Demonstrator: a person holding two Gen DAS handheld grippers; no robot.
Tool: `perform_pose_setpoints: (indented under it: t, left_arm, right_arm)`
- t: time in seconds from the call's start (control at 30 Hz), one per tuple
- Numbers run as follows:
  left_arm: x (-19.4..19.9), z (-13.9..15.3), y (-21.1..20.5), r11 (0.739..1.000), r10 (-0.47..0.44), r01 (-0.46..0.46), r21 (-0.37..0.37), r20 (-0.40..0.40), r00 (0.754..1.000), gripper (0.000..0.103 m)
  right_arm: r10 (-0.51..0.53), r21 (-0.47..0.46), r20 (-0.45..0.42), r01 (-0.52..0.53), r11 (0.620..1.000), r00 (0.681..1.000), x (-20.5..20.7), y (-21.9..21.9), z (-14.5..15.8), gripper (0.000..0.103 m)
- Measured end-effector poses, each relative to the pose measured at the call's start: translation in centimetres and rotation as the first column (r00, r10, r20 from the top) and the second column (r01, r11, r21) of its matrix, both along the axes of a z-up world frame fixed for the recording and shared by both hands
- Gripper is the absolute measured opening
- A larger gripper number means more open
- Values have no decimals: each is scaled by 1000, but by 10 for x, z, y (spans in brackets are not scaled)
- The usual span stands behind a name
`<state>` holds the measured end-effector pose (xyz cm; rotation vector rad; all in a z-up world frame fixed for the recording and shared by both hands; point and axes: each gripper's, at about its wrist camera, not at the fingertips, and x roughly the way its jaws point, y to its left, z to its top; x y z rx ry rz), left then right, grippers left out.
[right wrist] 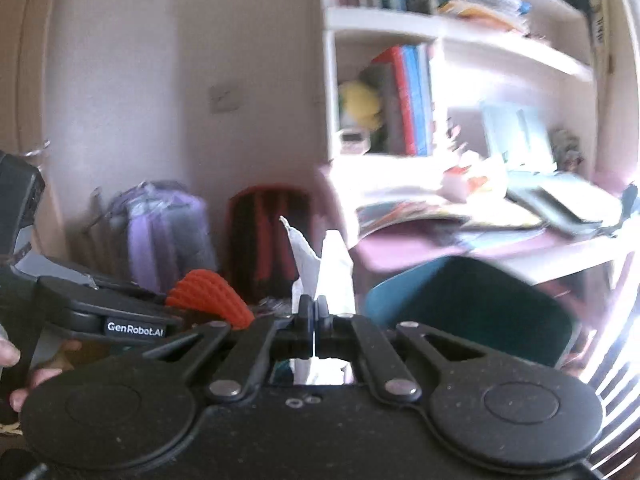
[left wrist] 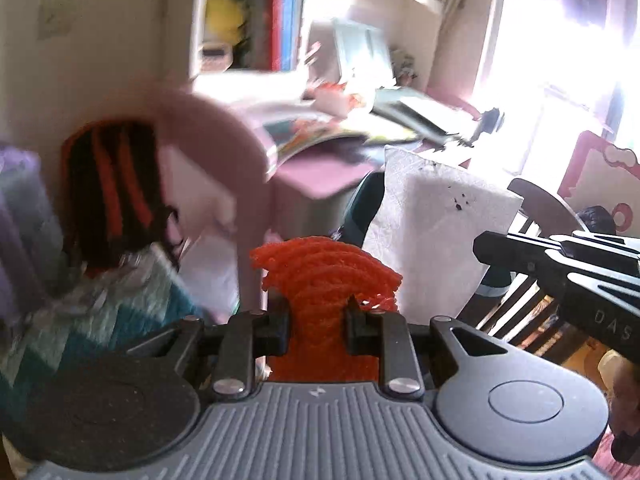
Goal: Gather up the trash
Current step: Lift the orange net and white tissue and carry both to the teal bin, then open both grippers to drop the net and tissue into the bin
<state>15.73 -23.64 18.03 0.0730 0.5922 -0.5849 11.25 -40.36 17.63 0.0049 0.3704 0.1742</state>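
Left wrist view shows two pieces of trash, one per gripper. The left gripper has its jaws pinching one orange mesh net; the right gripper, cut off at the frame edge, holds one white paper tissue upright. From the right wrist, the right gripper's jaws are pressed together on that tissue. One teal bin stands below the pink desk — its contents are hidden. Blur smears the shelf; what looks like one red-and-black backpack sits beside one purple bag.
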Motion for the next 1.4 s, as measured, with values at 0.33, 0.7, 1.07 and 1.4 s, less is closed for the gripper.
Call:
perform_pose_setpoints:
  t: [0.33,0.7,1.07,1.4]
  left_arm:
    - [24,27,-110,996,-84,82,31,72,994,24]
    - [68,-22,-188,988,-83,81,135,11,996,24]
    - [99,-63,-221,969,-94,113,221,-95,991,24]
    - [98,-66,-213,980,-74,94,175,-118,990,67]
  right_arm:
    - [-171,-26,25,171,985,985,18,-72,18,0]
    - [-211,-2,-117,212,977,970,49,-121,-36,0]
    - [-191,-31,-215,189,982,958,68,-133,-67,7]
    - [-186,-36,-226,182,983,956,67,-130,-72,23]
